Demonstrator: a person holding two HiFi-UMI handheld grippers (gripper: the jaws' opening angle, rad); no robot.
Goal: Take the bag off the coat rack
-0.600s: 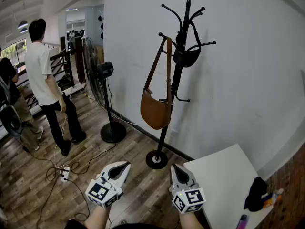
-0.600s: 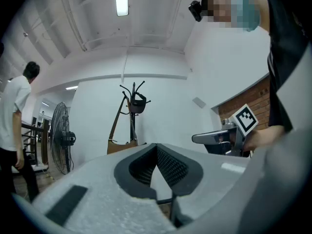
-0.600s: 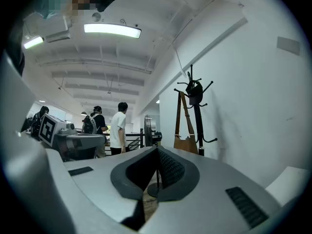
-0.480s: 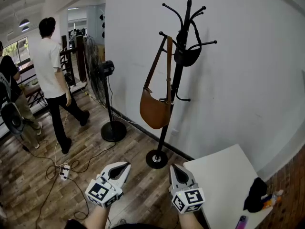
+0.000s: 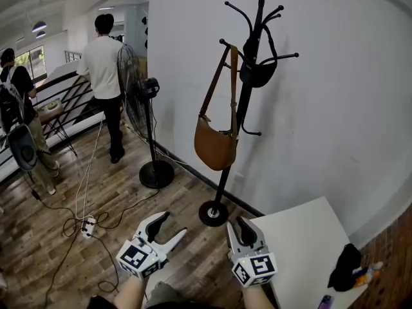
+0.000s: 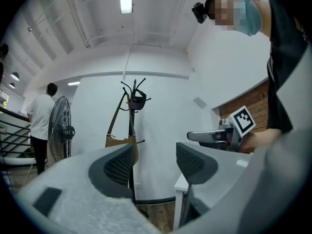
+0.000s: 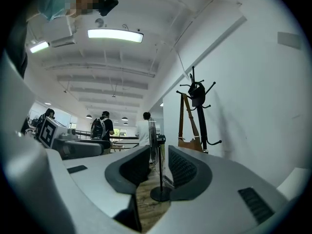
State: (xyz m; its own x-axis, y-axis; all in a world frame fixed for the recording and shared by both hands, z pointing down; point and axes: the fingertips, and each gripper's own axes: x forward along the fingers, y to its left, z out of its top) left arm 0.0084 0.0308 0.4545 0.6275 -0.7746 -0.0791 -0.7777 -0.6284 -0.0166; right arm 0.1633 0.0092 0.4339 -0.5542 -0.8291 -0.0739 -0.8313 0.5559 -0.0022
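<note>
A brown shoulder bag (image 5: pixel 215 148) hangs by its strap from a hook of the black coat rack (image 5: pixel 250 89) that stands against the white wall. A small black bag (image 5: pixel 256 76) hangs higher on the same rack. Both grippers are held low, well short of the rack. My left gripper (image 5: pixel 172 225) is open wide with nothing between its fingers; in its own view the brown bag (image 6: pixel 117 141) shows far off past the left pad. My right gripper (image 5: pixel 244 226) has only a narrow gap and holds nothing. The right gripper view shows the rack (image 7: pixel 199 116) far ahead.
A standing fan (image 5: pixel 147 95) is left of the rack. The white table (image 5: pixel 302 250) sits at my right with a black item (image 5: pixel 344 266) on it. Cables and a power strip (image 5: pixel 87 225) lie on the wooden floor. A person (image 5: pixel 106 63) stands further back.
My left gripper's jaws have opened from nearly together to wide apart. The person in the white shirt has walked further away. The right gripper has stayed put.
</note>
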